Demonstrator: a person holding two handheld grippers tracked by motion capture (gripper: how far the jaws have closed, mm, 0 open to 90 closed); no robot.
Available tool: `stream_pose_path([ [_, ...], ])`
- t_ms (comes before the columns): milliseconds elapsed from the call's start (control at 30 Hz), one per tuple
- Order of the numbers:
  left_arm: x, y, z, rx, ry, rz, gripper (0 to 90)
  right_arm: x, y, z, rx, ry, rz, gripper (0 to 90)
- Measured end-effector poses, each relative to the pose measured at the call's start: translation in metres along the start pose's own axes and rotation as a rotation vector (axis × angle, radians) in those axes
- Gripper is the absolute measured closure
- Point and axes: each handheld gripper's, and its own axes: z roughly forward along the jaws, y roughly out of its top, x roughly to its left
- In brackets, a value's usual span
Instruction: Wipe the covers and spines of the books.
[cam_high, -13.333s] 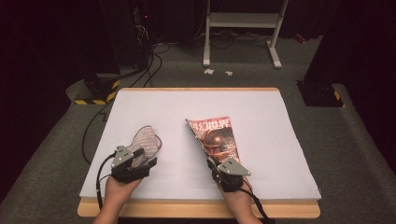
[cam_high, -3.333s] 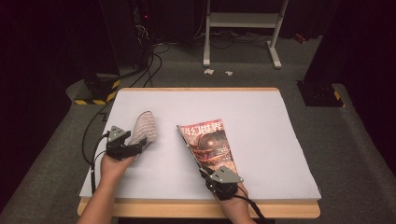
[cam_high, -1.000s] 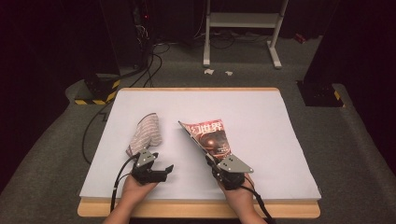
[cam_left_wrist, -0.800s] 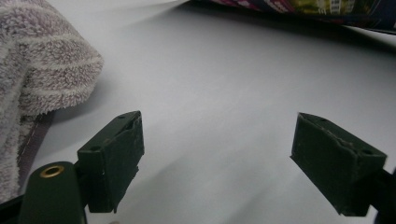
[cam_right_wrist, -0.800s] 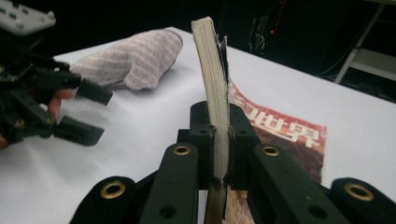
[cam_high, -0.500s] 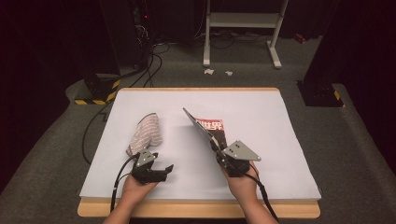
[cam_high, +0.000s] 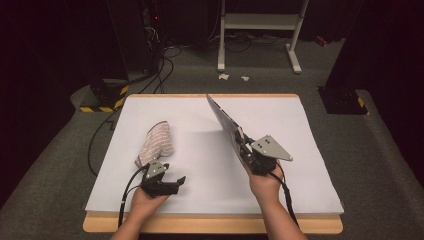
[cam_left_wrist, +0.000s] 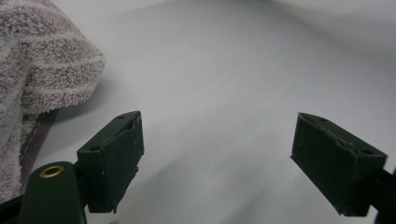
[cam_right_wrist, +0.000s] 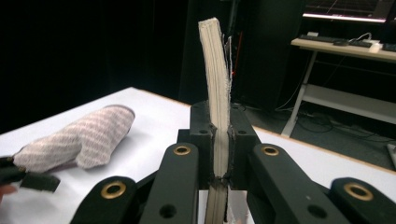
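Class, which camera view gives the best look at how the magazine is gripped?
The right gripper view: the magazine stands edge-on, clamped in the right tool. The high view shows it lifted and tilted above the table. The left gripper view shows the mitt instead.

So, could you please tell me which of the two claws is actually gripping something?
The right claw: its jaws are clamped on the magazine, held on edge above the table. The left claw stands open and empty beside the striped mitt.

The right gripper has its jaws clamped on the edge of a magazine, which stands on edge and rises straight up, its page block facing the camera. To the left, a striped mitt lies on the white surface. A desk stands behind, in the dark.
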Motion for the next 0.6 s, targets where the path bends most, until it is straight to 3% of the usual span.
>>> stream_pose_path([
  [267,0.0,0.0,0.0,-0.002,0.0,-0.001,17.1,0.001,0.013,0.004,-0.028,-0.004,0.014,84.6],
  [600,0.001,0.0,-0.001,0.001,0.0,0.003,17.1,0.027,0.023,0.018,-0.053,0.048,0.008,84.5],
])
